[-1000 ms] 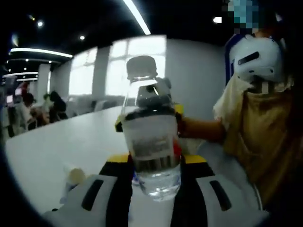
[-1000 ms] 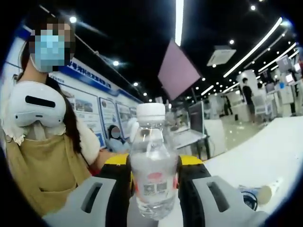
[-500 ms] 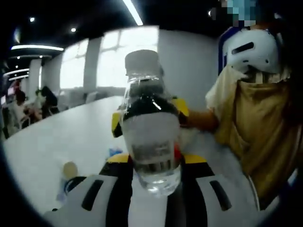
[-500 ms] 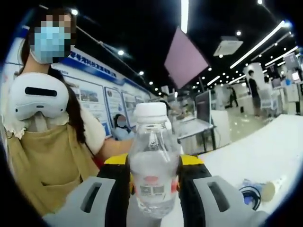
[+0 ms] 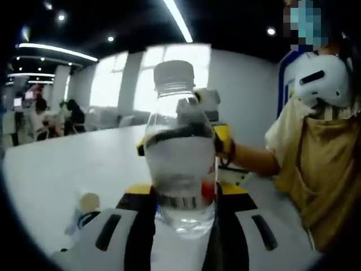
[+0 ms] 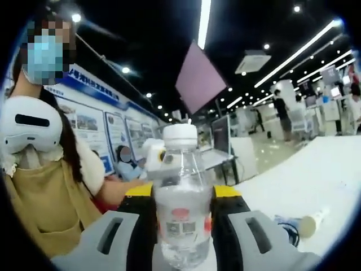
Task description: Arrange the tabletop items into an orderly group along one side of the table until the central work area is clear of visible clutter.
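Observation:
A clear water bottle (image 5: 179, 158) with a white cap stands upright between my left gripper's (image 5: 180, 197) jaws, which are shut on its lower body. Right behind it the right gripper (image 5: 221, 141) shows its yellow and black parts, held by the person's hand. In the right gripper view, a clear water bottle (image 6: 181, 220) with a red-marked label stands between my right gripper's (image 6: 181, 195) jaws, shut on it. The left gripper (image 6: 153, 157) peeks out behind its left side. I cannot tell whether both grip one bottle.
A small tube with a cream cap (image 5: 83, 208) lies on the white table (image 5: 62, 164); it shows again (image 6: 310, 223) beside a blue ring (image 6: 286, 227). The person in a tan apron (image 5: 321, 169) stands close. Other people and desks are far behind.
Both views have swung a little with the hands. Each bottle stays held between its jaws. In the right gripper view the left gripper now shows beside the bottle's neck.

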Action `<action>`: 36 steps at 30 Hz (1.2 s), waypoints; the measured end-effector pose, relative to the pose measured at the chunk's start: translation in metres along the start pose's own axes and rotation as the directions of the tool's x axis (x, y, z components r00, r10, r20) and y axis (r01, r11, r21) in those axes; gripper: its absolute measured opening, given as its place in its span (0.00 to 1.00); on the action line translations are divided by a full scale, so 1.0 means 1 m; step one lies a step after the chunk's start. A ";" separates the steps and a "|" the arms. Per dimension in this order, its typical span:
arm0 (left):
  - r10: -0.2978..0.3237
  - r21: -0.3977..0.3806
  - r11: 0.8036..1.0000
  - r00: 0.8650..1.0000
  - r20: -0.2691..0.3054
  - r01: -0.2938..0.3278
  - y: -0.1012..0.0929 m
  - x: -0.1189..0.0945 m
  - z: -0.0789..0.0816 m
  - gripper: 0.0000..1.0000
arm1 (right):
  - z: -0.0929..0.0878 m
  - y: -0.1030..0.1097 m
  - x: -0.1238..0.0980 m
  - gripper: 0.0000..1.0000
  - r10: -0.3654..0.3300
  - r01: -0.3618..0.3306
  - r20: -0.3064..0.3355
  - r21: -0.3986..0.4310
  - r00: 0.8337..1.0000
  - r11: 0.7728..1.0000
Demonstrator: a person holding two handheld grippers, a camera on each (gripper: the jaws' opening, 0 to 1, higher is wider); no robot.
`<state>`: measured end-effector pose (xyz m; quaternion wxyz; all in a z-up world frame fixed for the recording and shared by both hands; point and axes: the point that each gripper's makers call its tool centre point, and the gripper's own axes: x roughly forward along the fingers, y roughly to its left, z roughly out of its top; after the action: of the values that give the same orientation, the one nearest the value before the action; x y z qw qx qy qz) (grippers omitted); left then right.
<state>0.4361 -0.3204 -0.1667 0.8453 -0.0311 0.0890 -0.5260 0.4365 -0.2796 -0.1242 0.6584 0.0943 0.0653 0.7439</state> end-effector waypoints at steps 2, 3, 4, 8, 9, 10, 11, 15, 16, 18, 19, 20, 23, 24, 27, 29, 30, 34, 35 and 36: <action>0.061 0.016 0.998 0.998 0.009 -0.062 0.007 0.002 0.004 0.45 | -0.003 -0.009 -0.001 0.36 -0.044 0.044 -0.016 -0.015 0.999 0.999; 0.082 0.020 0.996 0.996 0.020 -0.082 0.009 0.002 0.006 0.48 | -0.004 -0.015 -0.001 0.36 -0.079 0.079 -0.012 -0.016 0.997 0.997; 0.116 0.007 0.993 0.993 0.026 -0.116 0.013 0.002 0.007 0.48 | -0.003 -0.017 -0.001 0.36 -0.089 0.088 -0.010 -0.017 0.996 0.996; 0.245 0.025 0.969 0.969 0.014 -0.245 0.029 0.001 0.001 0.50 | 0.004 -0.040 -0.007 0.36 -0.203 0.200 0.056 0.054 0.978 0.978; 0.273 0.011 0.962 0.962 0.020 -0.273 0.031 0.002 0.001 0.52 | 0.004 -0.045 -0.009 0.36 -0.225 0.222 0.063 0.057 0.972 0.973; 0.292 0.014 0.956 0.956 0.023 -0.293 0.032 0.002 0.001 0.52 | 0.003 -0.049 -0.011 0.36 -0.249 0.246 0.060 0.059 0.967 0.968; 0.321 0.019 0.947 0.946 0.032 -0.322 0.035 0.002 0.002 0.52 | 0.002 -0.052 -0.012 0.36 -0.267 0.264 0.051 0.058 0.962 0.963; 0.437 0.114 0.894 0.900 -0.014 -0.432 0.046 0.001 -0.003 0.54 | -0.002 -0.062 -0.014 0.36 -0.333 0.332 0.036 0.036 0.942 0.943; 0.441 0.090 0.894 0.898 0.014 -0.440 0.047 0.002 0.001 0.53 | -0.003 -0.064 -0.015 0.36 -0.343 0.342 0.037 0.048 0.938 0.939; 0.451 0.078 0.889 0.892 0.023 -0.452 0.048 0.003 0.004 0.53 | -0.004 -0.065 -0.015 0.37 -0.346 0.345 0.037 0.046 0.937 0.938; 0.468 0.087 0.879 0.883 0.029 -0.469 0.051 0.002 0.006 0.53 | -0.004 -0.066 -0.015 0.37 -0.353 0.351 0.034 0.045 0.935 0.935; 0.489 0.111 0.865 0.872 0.030 -0.489 0.054 0.001 0.007 0.53 | -0.005 -0.066 -0.014 0.37 -0.356 0.355 0.033 0.039 0.934 0.934; 0.517 0.105 0.849 0.855 0.035 -0.518 0.056 0.002 0.008 0.53 | -0.005 -0.066 -0.014 0.37 -0.360 0.360 0.033 0.022 0.932 0.933; 0.528 0.099 0.842 0.848 0.042 -0.530 0.056 0.001 0.009 0.53 | -0.004 -0.066 -0.014 0.37 -0.366 0.365 0.037 0.022 0.930 0.931; 0.558 0.110 0.822 0.829 0.046 -0.559 0.058 0.002 0.008 0.51 | -0.003 -0.068 -0.015 0.37 -0.379 0.378 0.045 0.023 0.924 0.925; 0.567 0.110 0.815 0.822 0.048 -0.569 0.060 0.002 0.008 0.51 | -0.003 -0.068 -0.015 0.37 -0.379 0.378 0.043 0.017 0.925 0.926; 0.577 0.111 0.808 0.815 0.052 -0.579 0.061 0.003 0.008 0.51 | -0.003 -0.069 -0.015 0.37 -0.387 0.387 0.045 0.018 0.921 0.922; 0.595 0.111 0.794 0.802 0.057 -0.597 0.062 0.005 0.010 0.46 | -0.004 -0.069 -0.014 0.37 -0.393 0.393 0.038 -0.004 0.919 0.920; 0.598 0.111 0.792 0.800 0.055 -0.600 0.061 0.006 0.010 0.45 | -0.004 -0.070 -0.014 0.37 -0.397 0.397 0.040 0.001 0.917 0.918; 0.603 0.115 0.788 0.796 0.049 -0.605 0.062 0.006 0.008 0.45 | -0.004 -0.069 -0.013 0.37 -0.394 0.395 0.040 -0.003 0.918 0.919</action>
<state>0.4950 -0.2990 -0.1682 0.9696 0.0493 0.0569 -0.2328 0.5042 -0.2837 -0.1445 0.7964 0.0897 0.0662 0.5944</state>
